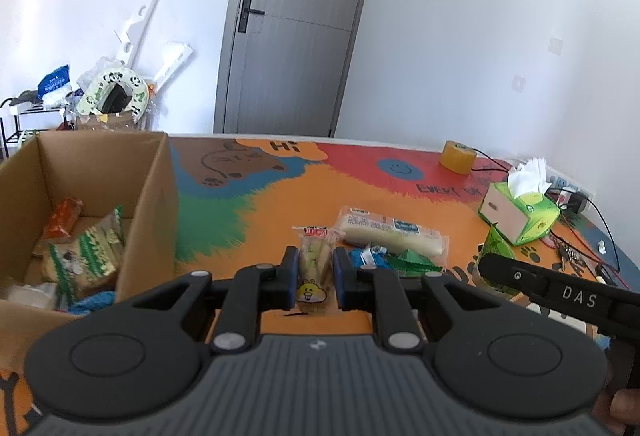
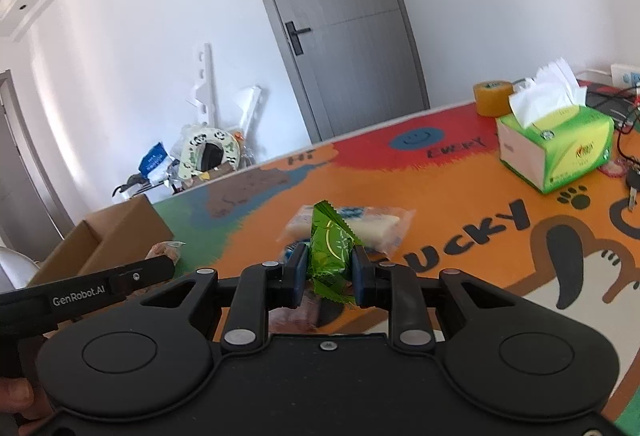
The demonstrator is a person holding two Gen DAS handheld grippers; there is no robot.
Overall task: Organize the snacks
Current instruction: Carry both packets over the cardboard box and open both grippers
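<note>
A clear snack pack (image 1: 316, 268) with a yellow cartoon face is clamped between the blue pads of the left gripper (image 1: 316, 270), whose jaws are drawn in tight on it; the pack is held upright, lifted off the desk (image 1: 272, 203). A green packet (image 2: 331, 250) is pinched in the same way by the right gripper (image 2: 330, 268), its crimped top standing above the pads, clear of the desk. A cardboard box (image 1: 160, 195) is seen at the left edge of the desk, open at the top, with several snack packs (image 1: 86, 248) already lying inside. Near the middle of the desk a long white pack (image 1: 390, 232) is left lying flat, with a small blue packet (image 1: 366, 256) and another green packet (image 1: 414, 262) just beside its near side. Toward the right edge a green tissue box (image 1: 520, 213) is placed, a tissue sticking out of it, and a roll of yellow tape (image 1: 458, 155) is set near the far edge. Cables (image 1: 576, 236) are spread at the right edge behind the tissue box.
</note>
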